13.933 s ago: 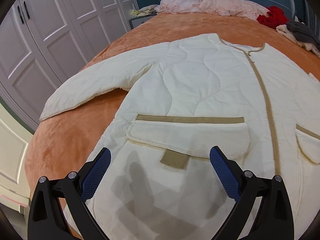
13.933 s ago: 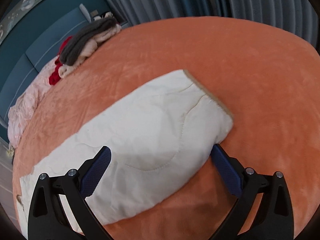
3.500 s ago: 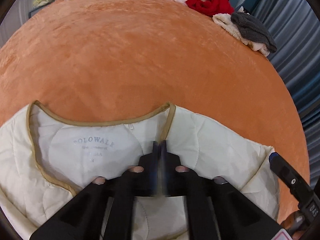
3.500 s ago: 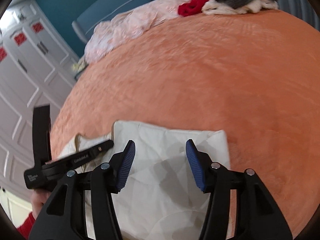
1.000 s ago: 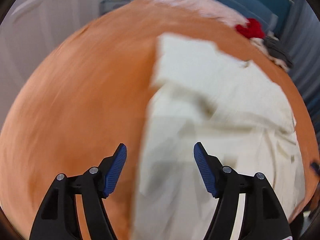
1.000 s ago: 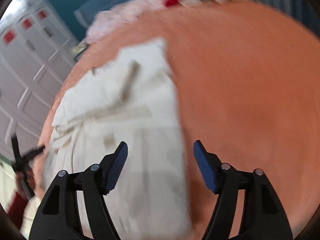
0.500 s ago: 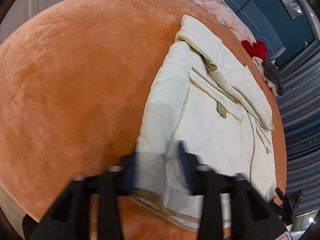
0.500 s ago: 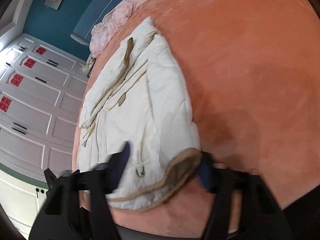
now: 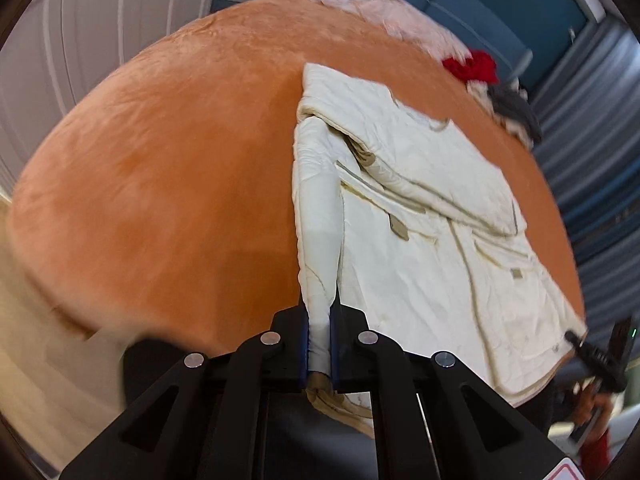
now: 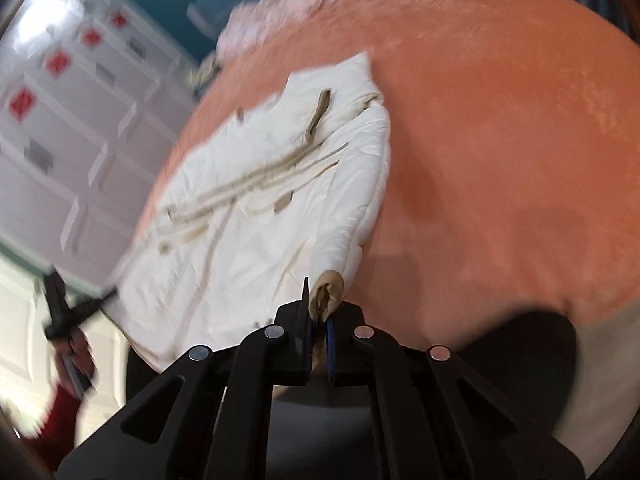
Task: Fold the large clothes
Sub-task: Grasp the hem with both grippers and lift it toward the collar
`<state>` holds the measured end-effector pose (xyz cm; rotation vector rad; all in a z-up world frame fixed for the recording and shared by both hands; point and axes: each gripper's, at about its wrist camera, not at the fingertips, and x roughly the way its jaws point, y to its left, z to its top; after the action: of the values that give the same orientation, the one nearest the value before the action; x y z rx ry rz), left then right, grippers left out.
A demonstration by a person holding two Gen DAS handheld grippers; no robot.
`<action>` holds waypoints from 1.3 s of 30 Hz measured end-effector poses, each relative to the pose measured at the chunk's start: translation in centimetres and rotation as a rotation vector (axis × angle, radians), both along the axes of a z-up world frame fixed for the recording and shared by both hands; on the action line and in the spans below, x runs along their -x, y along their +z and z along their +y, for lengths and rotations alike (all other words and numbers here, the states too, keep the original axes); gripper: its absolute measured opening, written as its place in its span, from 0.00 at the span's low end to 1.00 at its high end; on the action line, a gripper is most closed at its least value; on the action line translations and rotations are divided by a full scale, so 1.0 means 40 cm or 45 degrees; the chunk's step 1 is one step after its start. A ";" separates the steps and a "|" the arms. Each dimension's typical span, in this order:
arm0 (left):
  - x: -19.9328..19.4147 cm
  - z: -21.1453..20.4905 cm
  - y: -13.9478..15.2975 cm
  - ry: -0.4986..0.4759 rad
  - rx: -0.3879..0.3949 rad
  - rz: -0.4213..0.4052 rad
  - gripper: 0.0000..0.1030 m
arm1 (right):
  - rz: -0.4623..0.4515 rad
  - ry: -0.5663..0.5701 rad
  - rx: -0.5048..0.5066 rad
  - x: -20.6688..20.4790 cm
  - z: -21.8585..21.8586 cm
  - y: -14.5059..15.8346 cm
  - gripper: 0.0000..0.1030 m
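While the cream quilted jacket lies spread on the orange bed, both grippers hold its near hem at the bottom centre of each frame. The left gripper has its blue-padded fingers clamped on a bunched cream fold of the hem. The right gripper has its fingers pressed together on the tan-trimmed corner of the jacket. In the left wrist view, a red garment and a grey one lie at the upper right, near the far edge of the bed. White cabinet doors stand blurred at the left of the right wrist view.
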<state>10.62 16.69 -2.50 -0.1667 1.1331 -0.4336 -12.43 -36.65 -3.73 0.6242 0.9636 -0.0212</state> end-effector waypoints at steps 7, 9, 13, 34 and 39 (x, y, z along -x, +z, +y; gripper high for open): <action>0.298 0.084 0.042 -0.116 -0.195 0.108 0.05 | 0.233 0.203 0.023 0.204 0.096 0.054 0.04; 0.336 0.099 0.044 -0.104 -0.199 0.137 0.05 | 0.272 0.227 0.018 0.233 0.121 0.059 0.04; 0.351 0.114 0.046 -0.017 -0.151 0.139 0.05 | 0.226 0.191 -0.007 0.211 0.107 0.074 0.04; -0.183 -0.152 0.088 0.111 -0.120 -0.319 0.15 | -0.253 -0.189 0.063 -0.352 -0.095 0.098 0.06; -0.268 -0.131 0.036 0.162 -0.055 -0.237 0.18 | -0.302 -0.261 0.001 -0.394 -0.110 0.070 0.16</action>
<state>21.32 11.43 -1.07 -0.1567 0.9426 -0.3049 3.34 -41.04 -0.93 0.7059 0.6681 -0.1268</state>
